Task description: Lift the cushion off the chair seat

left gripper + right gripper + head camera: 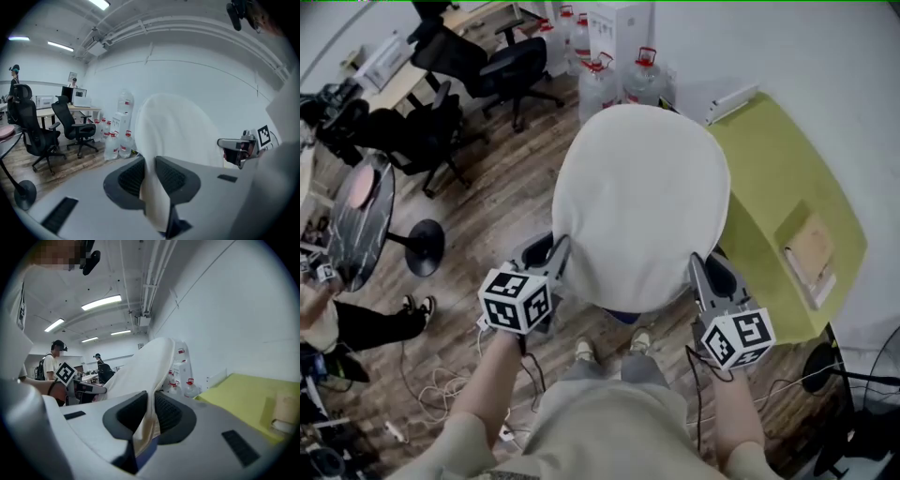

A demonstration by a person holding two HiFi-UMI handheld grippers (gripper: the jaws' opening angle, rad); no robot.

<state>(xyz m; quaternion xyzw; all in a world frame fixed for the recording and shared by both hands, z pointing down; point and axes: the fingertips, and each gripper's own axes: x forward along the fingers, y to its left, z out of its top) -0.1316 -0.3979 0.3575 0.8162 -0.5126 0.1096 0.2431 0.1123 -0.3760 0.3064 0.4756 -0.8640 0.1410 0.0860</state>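
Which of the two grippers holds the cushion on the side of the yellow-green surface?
The right gripper: it pinches the cushion at the edge beside the yellow-green surface; the left gripper pinches the opposite edge.

The cushion [639,202] is up in the middle, above the floor [487,206], with the left tool [555,253] clamped on its near left edge and the right tool [698,272] on its near right edge. Behind it, water bottles [619,80] stand by the wall, with office chairs [487,66] further left. A broad flat surface [769,159] lies to the right, with a parcel [811,253] on it. Cables [441,384] lie on the floor at the near left.
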